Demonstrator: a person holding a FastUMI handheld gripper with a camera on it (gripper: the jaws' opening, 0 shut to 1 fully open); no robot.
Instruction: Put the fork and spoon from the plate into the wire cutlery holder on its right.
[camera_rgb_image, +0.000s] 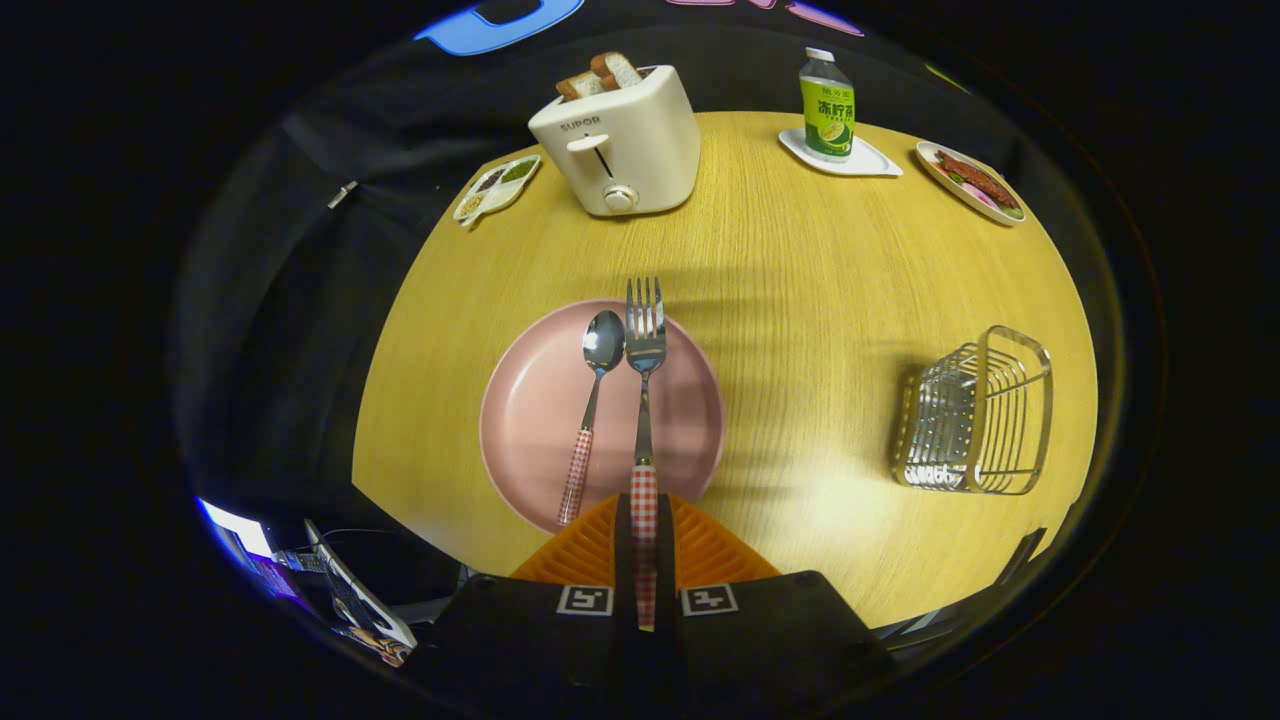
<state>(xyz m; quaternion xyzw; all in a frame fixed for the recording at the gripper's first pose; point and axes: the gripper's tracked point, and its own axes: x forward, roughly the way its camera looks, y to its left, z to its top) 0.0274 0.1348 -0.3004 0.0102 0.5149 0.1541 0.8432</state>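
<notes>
A pink plate (530, 420) sits on the wooden table just ahead of my fingers. A spoon (592, 400) with a red-checked handle lies on it, bowl pointing away. To the spoon's right, a fork (645, 350) with the same checked handle points away over the plate. Its handle runs back between my fingers, and my gripper (644, 520) is shut on it. The wire cutlery holder (975, 412) stands on the table well to the right of the plate.
A cream toaster (620, 140) with bread slices stands beyond the plate. Left of it lies a small divided dish (497, 187). At the far right are a green bottle (827, 105) on a white tray and a plate of food (972, 182).
</notes>
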